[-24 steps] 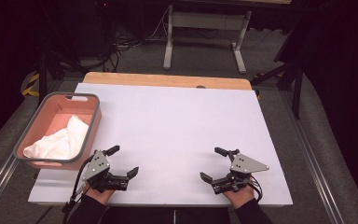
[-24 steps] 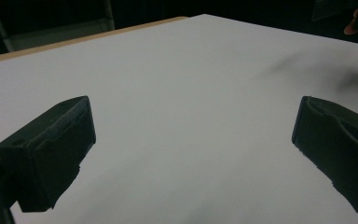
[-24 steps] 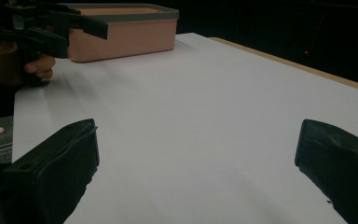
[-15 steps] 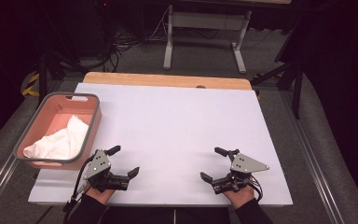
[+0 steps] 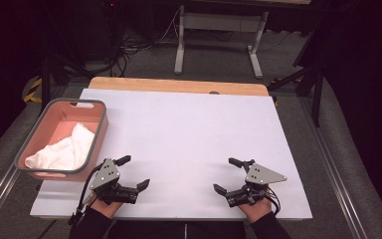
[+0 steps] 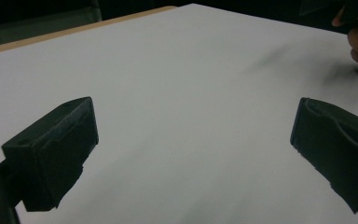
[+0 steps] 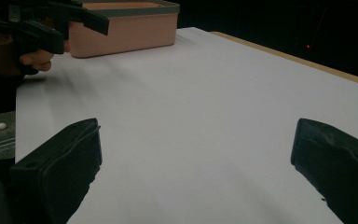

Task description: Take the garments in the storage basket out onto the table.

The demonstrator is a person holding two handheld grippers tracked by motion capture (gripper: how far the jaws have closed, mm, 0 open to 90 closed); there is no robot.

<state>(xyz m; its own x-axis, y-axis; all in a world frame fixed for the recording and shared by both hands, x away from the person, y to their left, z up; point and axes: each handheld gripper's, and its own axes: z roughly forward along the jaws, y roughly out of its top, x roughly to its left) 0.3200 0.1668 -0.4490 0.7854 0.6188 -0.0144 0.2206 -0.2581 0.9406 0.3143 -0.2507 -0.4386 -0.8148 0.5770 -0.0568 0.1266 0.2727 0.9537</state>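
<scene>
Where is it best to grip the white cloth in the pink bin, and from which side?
Probably grip the raised fold at the far end of the cloth, coming from above: the bin walls block any sideways approach. The left gripper sits nearest, its fingers open.

A matt, smooth white sheet (image 5: 189,144) is covering the bench, with pale wood (image 5: 179,85) showing along its far edge. Left of the sheet, a salmon-pink plastic tub with a grey rim (image 5: 95,130) is holding soft, crumpled white cloth (image 5: 62,149). The grippers' black jaws are looking matt and slightly rough.
</scene>
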